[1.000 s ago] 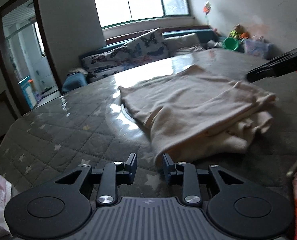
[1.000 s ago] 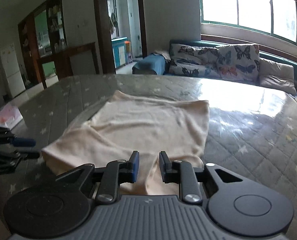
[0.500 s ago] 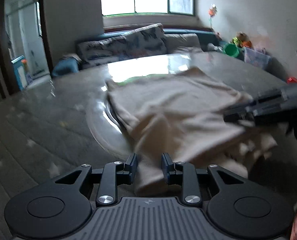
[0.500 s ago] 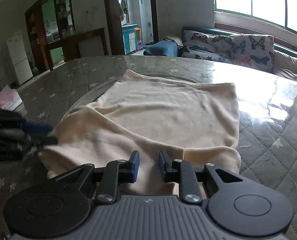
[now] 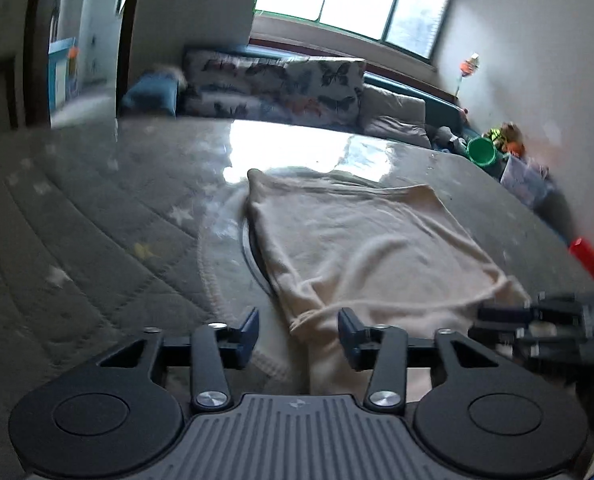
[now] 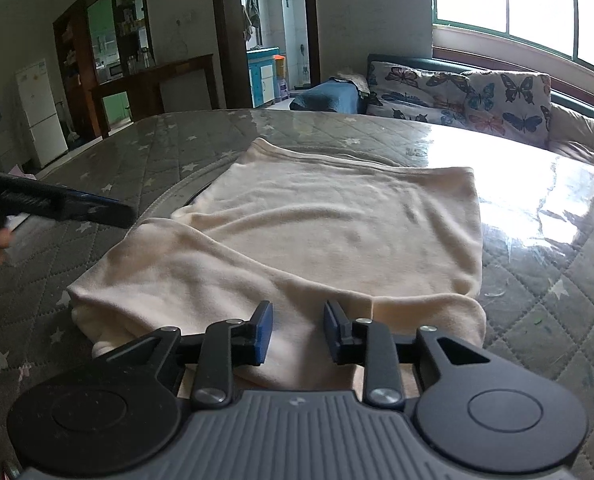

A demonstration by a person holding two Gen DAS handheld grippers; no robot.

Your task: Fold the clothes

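1. Your soft, cream fleece garment (image 6: 329,232) lies folded in a rough square mid-surface, on the grey quilted, star-printed cover (image 6: 537,280).
2. Your left gripper (image 5: 298,330) and right gripper (image 6: 298,330) tilt downward at the garment's near hem, jaws opening, pads clear of the cloth between them.

No readable text.
Small embossed mark on each gripper body, too small to make out.

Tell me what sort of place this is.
Most likely a lived-in home: a sofa with butterfly cushions under a wide window, a white fridge beyond, and a cream garment on a quilted table cover.
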